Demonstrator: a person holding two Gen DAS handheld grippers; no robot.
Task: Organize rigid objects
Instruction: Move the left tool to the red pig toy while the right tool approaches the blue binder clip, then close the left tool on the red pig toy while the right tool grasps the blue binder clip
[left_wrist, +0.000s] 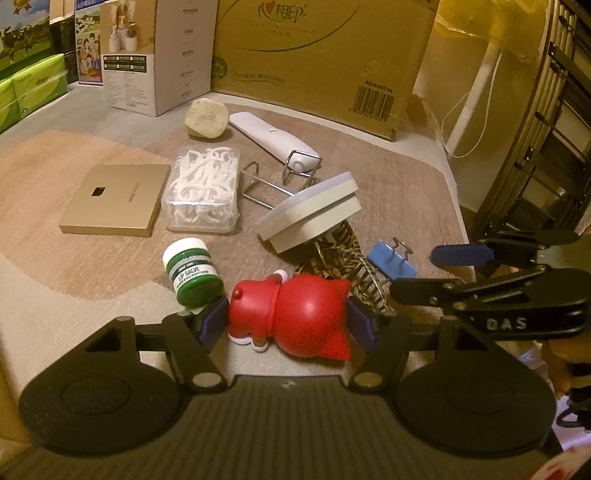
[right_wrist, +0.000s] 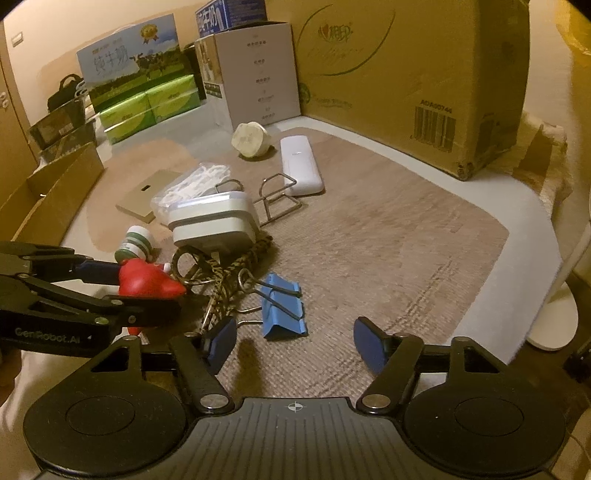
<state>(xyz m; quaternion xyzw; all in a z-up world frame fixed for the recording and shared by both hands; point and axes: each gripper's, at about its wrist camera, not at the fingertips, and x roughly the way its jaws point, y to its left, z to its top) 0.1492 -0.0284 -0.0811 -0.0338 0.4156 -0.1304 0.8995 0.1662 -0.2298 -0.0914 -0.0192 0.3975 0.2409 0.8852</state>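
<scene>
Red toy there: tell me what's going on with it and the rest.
The left gripper is shut on the red toy, which lies on its side on the mat. The right gripper is open and empty, just short of the blue binder clip. A lip salve jar, cord and boxes lie nearby.

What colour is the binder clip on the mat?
Blue, with silver wire handles; the binder clip shows best in the right wrist view.
</scene>
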